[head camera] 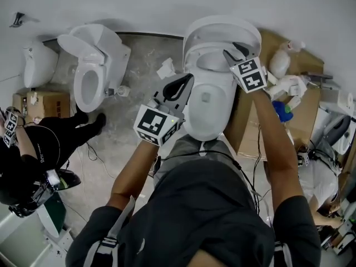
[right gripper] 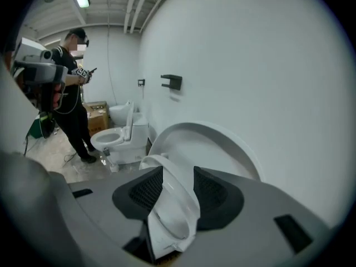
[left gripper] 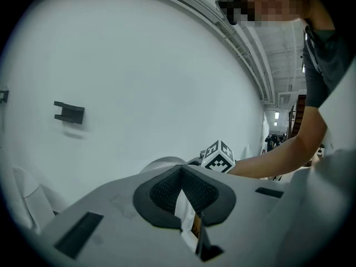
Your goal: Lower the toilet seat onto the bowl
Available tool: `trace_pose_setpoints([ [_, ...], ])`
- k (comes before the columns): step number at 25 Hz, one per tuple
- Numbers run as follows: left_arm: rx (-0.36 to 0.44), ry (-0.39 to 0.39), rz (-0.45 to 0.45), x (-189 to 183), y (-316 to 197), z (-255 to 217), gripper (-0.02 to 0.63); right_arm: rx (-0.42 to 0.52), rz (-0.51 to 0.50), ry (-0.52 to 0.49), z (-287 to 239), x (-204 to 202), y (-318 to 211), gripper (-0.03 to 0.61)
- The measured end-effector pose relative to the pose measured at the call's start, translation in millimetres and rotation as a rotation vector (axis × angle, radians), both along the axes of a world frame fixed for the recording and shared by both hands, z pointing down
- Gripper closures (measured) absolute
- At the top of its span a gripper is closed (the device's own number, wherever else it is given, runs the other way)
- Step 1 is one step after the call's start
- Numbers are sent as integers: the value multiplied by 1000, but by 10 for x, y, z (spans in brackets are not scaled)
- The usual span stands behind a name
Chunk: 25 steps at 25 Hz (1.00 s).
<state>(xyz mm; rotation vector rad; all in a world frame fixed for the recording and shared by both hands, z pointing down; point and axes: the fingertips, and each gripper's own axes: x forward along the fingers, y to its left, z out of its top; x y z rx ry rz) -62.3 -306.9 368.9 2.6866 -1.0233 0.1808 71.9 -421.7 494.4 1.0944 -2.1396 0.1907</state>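
A white toilet stands in front of me, its lid upright against the wall. The white seat is tilted up in front of the lid. My right gripper reaches to the seat's right rim. In the right gripper view the seat's edge runs between the dark pads, the jaws stand wide and open, and the lid rises behind. My left gripper hovers left of the toilet, apart from it, jaws shut on nothing; it faces the bare wall.
A second toilet with its seat raised stands at the left, with a person in black beside it. Cardboard boxes with bottles and rags crowd the toilet's right side. A dark bracket is fixed on the wall. Cables lie on the floor.
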Motion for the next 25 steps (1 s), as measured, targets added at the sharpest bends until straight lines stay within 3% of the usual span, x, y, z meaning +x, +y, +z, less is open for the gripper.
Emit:
trace_pose_setpoints([
  [5,-27,-3,-17,-44,-30,113,610,-22,-38,113,360,55,-173,417],
  [12,-49,-4,-48,-142,-48,239,611,52,-112,246,464,79,-260,443],
  [25,-65,9,-52,7,36,329,611,46,-176,253,415,1,94,454],
])
